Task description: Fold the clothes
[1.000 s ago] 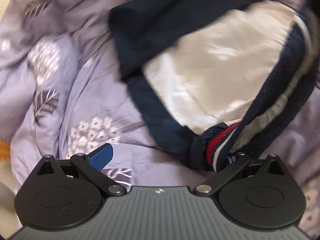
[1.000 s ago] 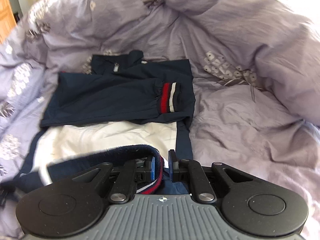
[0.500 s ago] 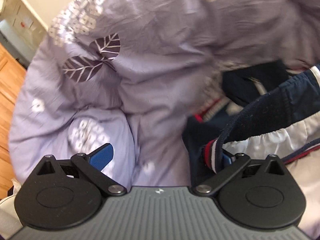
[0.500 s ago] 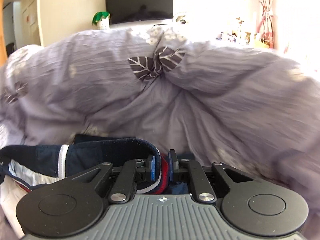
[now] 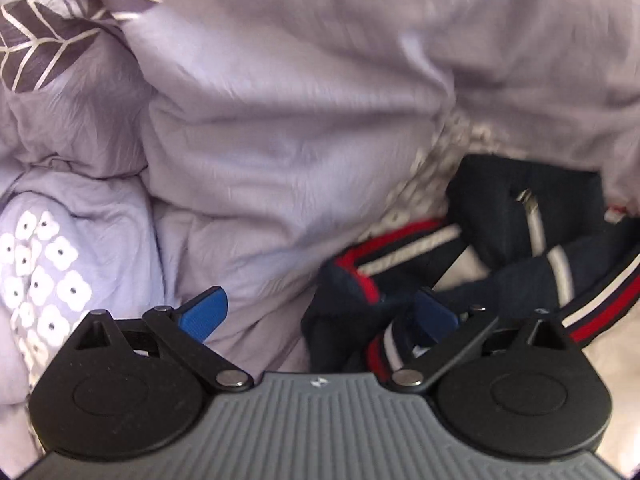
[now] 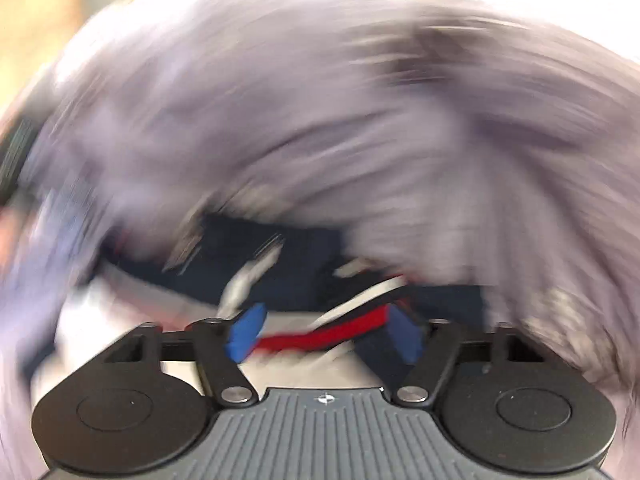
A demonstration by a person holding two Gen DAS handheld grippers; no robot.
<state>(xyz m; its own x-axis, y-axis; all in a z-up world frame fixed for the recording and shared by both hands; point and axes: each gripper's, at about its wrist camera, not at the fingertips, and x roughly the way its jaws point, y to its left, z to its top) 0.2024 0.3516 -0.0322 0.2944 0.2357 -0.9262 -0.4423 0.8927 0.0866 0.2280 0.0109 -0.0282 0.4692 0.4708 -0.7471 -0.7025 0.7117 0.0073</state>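
Observation:
A navy jacket (image 5: pixel 520 216) with red and white striped ribbing and a white lining lies bunched on the bed at the right of the left wrist view. My left gripper (image 5: pixel 320 316) is open; its striped hem (image 5: pixel 384 352) lies against the right finger, not pinched. In the blurred right wrist view my right gripper (image 6: pixel 324 332) is open, with the red and white hem (image 6: pixel 340 332) lying loose between its blue pads, over the navy jacket (image 6: pixel 296 276).
A crumpled lilac duvet (image 5: pixel 280 120) with leaf and flower prints rises close in front of and left of the left gripper. The same duvet (image 6: pixel 360 120) fills the right wrist view above the jacket, heavily motion-blurred.
Both grippers carried the hem forward over the jacket toward the duvet. The right gripper has opened and let go of the hem; the hem has slipped beside the left gripper's right finger.

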